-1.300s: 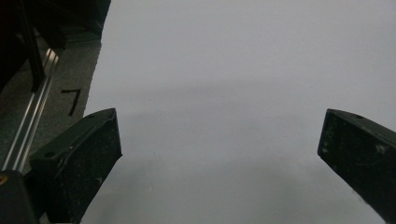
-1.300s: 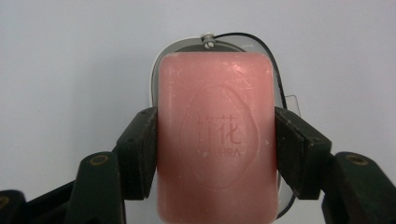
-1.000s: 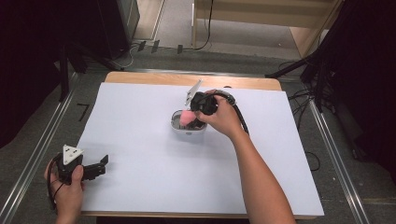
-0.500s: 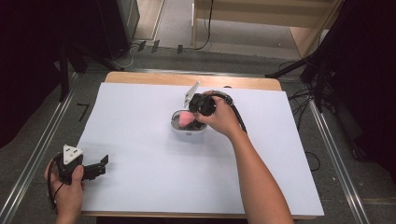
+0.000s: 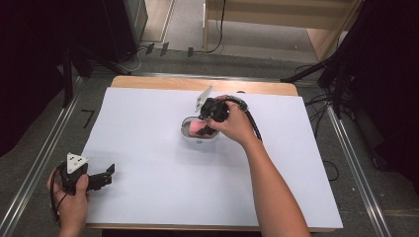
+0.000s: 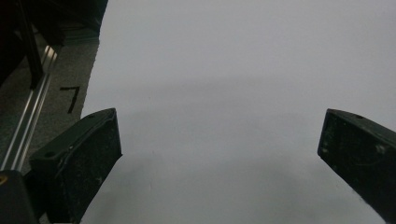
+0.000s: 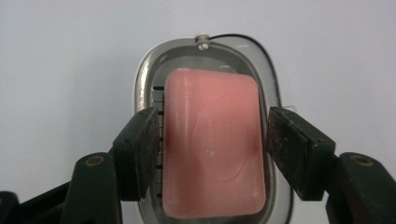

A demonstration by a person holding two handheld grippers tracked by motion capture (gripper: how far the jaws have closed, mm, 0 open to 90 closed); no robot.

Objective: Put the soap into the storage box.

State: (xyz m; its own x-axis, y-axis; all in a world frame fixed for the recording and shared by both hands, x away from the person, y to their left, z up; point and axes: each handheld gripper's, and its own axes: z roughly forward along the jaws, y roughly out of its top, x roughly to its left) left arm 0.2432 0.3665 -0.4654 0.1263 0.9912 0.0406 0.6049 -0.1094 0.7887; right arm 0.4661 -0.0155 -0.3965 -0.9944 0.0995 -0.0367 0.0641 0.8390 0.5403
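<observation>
The right gripper (image 7: 208, 149) jaws just eased apart around one pink soap (image 7: 212, 144) in one dish (image 7: 144, 84).

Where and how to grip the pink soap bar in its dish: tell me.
Grip the pink soap bar across its two long flat sides, coming from above. It lies flat in the metal soap dish, whose raised rim blocks a low sideways approach; the right gripper already straddles those sides.

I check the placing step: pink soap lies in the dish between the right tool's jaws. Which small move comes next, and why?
Probably lift the right tool straight up. Its jaws have just been opening; the pink soap bar lies flat in the soap dish between them, with slim gaps on both sides, so it seems released.
</observation>
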